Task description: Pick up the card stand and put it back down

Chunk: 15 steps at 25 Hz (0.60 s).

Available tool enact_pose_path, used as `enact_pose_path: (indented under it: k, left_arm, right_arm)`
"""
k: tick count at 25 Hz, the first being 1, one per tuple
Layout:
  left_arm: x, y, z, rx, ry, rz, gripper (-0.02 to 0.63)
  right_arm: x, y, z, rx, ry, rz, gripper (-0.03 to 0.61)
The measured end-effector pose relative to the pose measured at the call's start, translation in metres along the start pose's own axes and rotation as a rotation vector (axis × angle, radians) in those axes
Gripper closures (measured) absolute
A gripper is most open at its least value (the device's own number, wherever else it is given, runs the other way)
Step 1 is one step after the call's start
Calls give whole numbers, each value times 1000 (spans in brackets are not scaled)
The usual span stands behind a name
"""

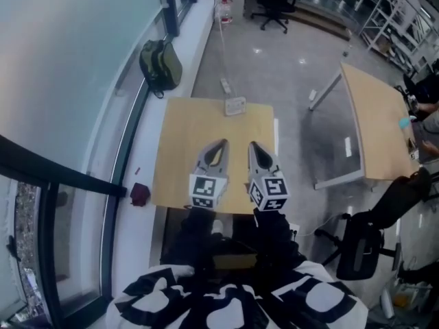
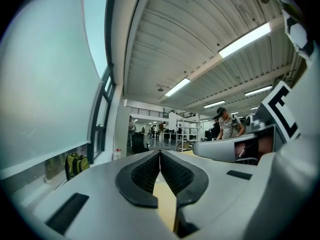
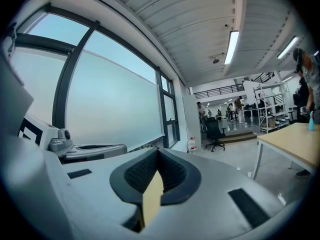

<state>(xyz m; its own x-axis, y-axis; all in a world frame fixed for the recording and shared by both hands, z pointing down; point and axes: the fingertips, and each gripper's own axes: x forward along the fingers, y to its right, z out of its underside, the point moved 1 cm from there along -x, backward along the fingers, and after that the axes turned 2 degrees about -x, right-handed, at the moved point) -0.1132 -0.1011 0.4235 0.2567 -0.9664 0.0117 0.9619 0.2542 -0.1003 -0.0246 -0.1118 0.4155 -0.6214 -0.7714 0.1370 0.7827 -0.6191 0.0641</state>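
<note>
Both tongs are pinched shut and empty: left gripper [image 1: 222,143], right gripper [image 1: 252,144]. The small pale card stand [image 1: 235,105] sits at the far edge of the light wooden table [image 1: 180,149]; reaching in closed, I could shove it off.

The card stand [image 1: 235,105], at the table's [image 1: 177,156] far edge, was too small to resolve in detail. The table's near edge was partly hidden behind the left gripper [image 1: 222,143] and right gripper [image 1: 252,144].

Two tools: left tool [image 1: 222,143], right tool [image 1: 252,144]. One card stand [image 1: 234,105]. Two tabletops: near tabletop [image 1: 182,139], side tabletop [image 1: 374,118]. One backpack [image 1: 160,66]. Two chairs: far chair [image 1: 273,2], near chair [image 1: 362,247].
</note>
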Motion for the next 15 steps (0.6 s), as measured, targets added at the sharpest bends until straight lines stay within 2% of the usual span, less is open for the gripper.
enact_pose_path:
  k: [4, 7, 12, 15]
  left_arm:
    - [25, -18, 22, -1, -50, 0, 603]
    - [37, -34, 41, -9, -100, -13, 603]
    - [68, -59, 69, 12, -175, 4, 601]
    - [89, -75, 91, 20, -233, 22, 600]
  right_arm:
    - [30, 20, 14, -17, -27, 2, 571]
    - [46, 34, 36, -43, -88, 23, 569]
    - [78, 55, 63, -1, -155, -31, 568]
    - [98, 68, 81, 2, -203, -30, 568]
